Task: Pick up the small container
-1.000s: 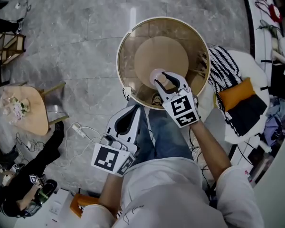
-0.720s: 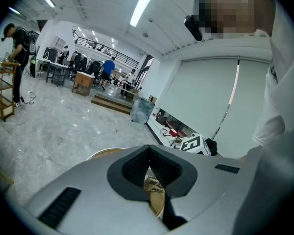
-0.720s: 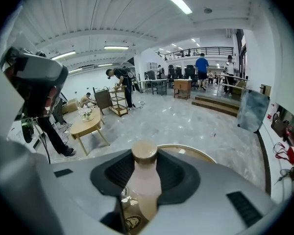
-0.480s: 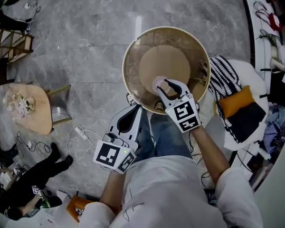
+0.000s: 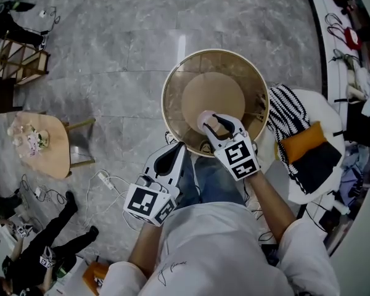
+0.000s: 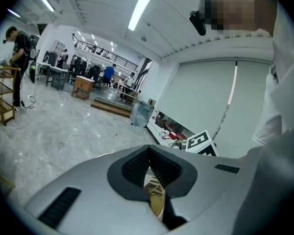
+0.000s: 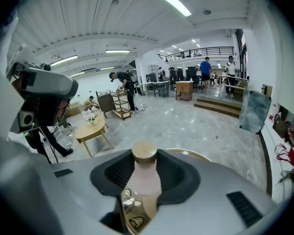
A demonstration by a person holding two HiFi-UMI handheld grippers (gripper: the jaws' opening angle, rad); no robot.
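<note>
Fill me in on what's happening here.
A person stands over a round glass-topped table with a handheld gripper in each hand. The right gripper is closed on the small container, a pale pink one with a tan lid, and holds it over the table. The left gripper is shut and empty, held back near the person's leg. Whether the container is clear of the tabletop cannot be told.

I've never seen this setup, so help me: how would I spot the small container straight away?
Find the round glass-topped table. At its near side, the right gripper is closed on the container. It is a little pale pink bottle with a tan lid, the only thing between any jaws; the left gripper holds nothing.
</note>
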